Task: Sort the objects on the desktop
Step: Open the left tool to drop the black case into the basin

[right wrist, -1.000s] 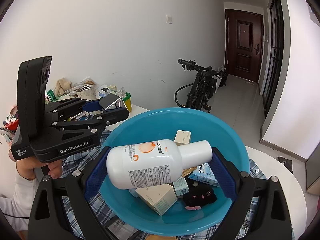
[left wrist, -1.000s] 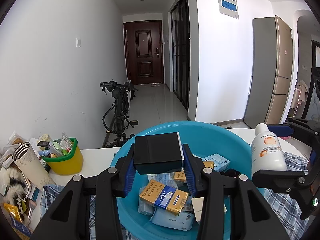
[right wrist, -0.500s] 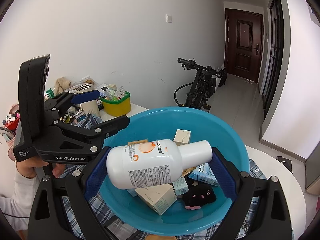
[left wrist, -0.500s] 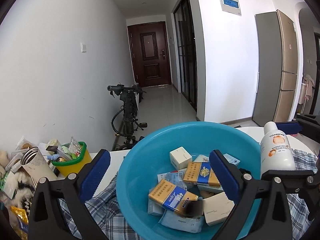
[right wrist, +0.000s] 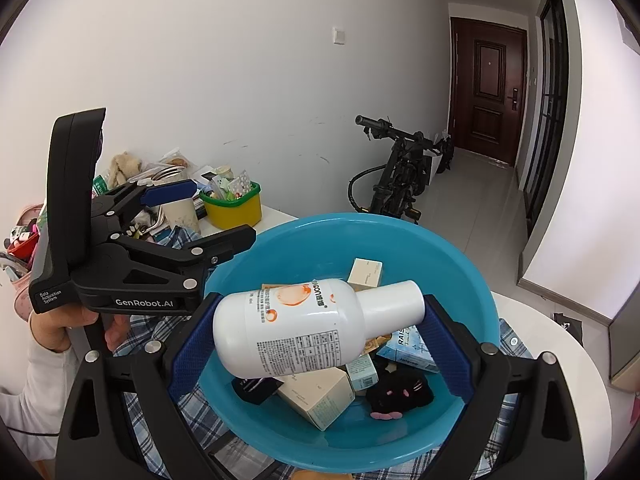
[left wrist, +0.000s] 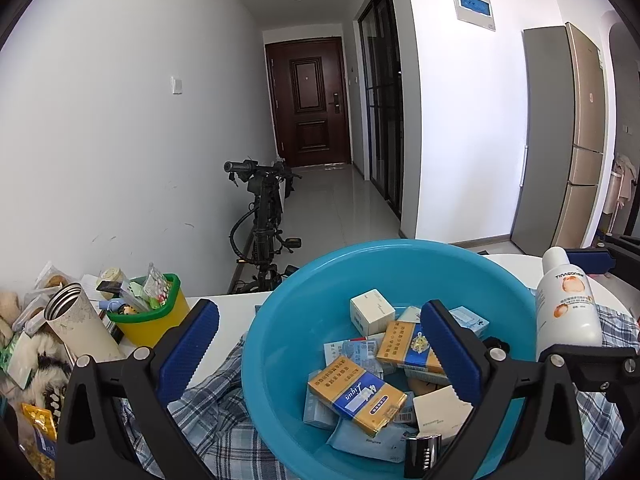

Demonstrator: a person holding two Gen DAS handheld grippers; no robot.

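Note:
A blue basin (left wrist: pixel 280 308) (right wrist: pixel 320 232) holds several small boxes and packets. Over its near rim my left gripper (left wrist: pixel 318 316) (right wrist: pixel 218 214) stands wide open, with nothing between its blue pads. A black box (left wrist: pixel 422 452) (right wrist: pixel 254 390) lies among the things in the basin. My right gripper (right wrist: pixel 320 320) (left wrist: pixel 576 308) hangs above the basin, shut on a white bottle (right wrist: pixel 312 328) (left wrist: pixel 566 312) with an orange print. The bottle is clamped end to end, base on one pad and cap on the other.
A yellow bin with a green rim (left wrist: pixel 148 324), a metal-rimmed cup (left wrist: pixel 76 320) and a heap of clutter crowd the table's left end. A checked cloth (left wrist: pixel 212 420) lies under the basin on the white table (left wrist: pixel 232 312). A bicycle (left wrist: pixel 264 216) stands behind by the wall.
My left gripper opened and let go of the black box, which dropped into the basin. The right gripper and its bottle have not moved.

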